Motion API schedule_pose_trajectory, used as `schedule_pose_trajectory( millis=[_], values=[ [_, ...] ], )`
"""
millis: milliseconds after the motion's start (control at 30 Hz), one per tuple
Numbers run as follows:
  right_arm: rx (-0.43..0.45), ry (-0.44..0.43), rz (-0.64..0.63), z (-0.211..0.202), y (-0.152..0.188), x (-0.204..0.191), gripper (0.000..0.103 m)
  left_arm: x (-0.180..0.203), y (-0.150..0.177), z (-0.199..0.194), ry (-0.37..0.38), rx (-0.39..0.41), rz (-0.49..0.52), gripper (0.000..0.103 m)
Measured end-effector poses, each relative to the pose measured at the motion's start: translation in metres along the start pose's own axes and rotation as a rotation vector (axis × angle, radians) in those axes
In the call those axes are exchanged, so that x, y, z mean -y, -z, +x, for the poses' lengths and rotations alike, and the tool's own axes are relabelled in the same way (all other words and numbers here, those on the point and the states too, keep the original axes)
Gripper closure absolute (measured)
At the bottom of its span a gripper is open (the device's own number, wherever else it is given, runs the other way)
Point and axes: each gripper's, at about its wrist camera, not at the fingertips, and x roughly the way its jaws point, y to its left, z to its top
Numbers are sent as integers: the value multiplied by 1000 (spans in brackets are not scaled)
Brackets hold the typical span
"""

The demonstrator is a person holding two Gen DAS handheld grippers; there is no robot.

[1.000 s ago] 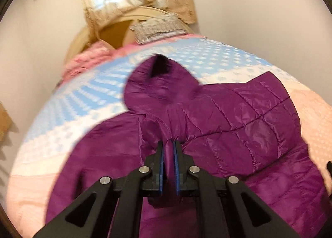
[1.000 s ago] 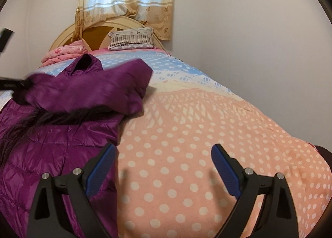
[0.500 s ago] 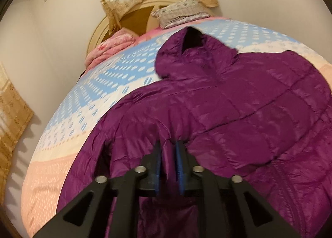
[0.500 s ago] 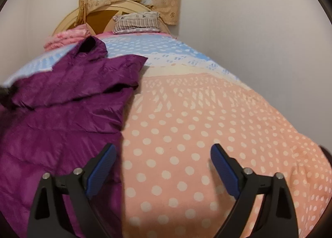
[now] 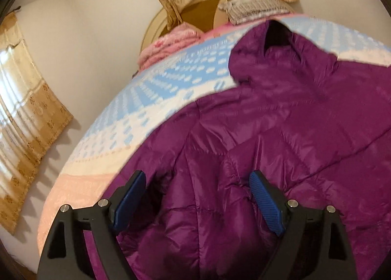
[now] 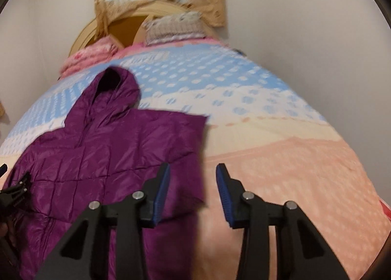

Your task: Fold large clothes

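Observation:
A purple quilted hooded jacket (image 5: 268,133) lies spread on the bed, hood (image 6: 114,84) toward the headboard. Its right side is folded in, leaving a straight edge (image 6: 204,133). My left gripper (image 5: 196,177) hovers low over the jacket's left part. Its jaws are opening wide and the fabric lies loose beneath them, not pinched. It shows at the far left of the right wrist view as the left gripper (image 6: 14,189). My right gripper (image 6: 193,170) hangs over the jacket's right edge. Its jaws are closing, and the pads press on nothing.
The dotted bedspread (image 6: 281,170) runs from pink through cream to blue. A pillow (image 6: 176,26) and a folded pink blanket (image 6: 90,55) lie by the wooden headboard (image 5: 202,11). A wall stands close on the right. A curtain (image 5: 24,121) hangs left of the bed.
My left gripper has let go of the jacket fabric, opened wide and sunk toward it. My right gripper has swung left to the jacket's right edge, and its jaws have narrowed.

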Motion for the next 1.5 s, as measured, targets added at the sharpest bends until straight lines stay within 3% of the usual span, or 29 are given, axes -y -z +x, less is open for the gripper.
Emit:
schedule_pose_trajectory(
  millis=[133, 500, 733, 833, 900, 1000, 1133, 1267, 1333, 1500],
  values=[
    [-97, 0, -33, 35, 21, -13, 62, 2, 3, 9, 5, -10, -3, 15],
    [-93, 41, -9, 23, 40, -14, 61, -10, 6, 21, 64, -28, -48, 9],
    [-107, 94, -60, 31, 37, -24, 60, -6, 3, 20, 37, -24, -25, 8],
    [-112, 32, -17, 25, 32, -14, 59, -26, 0, 2, 54, 2, -113, 8],
    [-72, -9, 57, 10, 26, 1, 52, -43, -6, -15, 82, 40, -175, 8],
    [35, 1, 84, -12, 7, 7, 50, -46, -22, -26, 108, 90, -205, 8],
    [56, -8, 82, -2, -22, -2, 50, -20, -42, -2, 101, 42, -155, 8],
    [-23, -6, 15, 45, -31, -21, 50, 3, -37, 42, 63, -67, -107, 8],
    [-92, 10, -23, 69, -22, -27, 50, 7, -30, 57, 85, -108, -111, 7],
    [-116, -8, -15, 79, -7, -20, 50, 10, -28, 54, 77, -90, -104, 6]
  ],
)
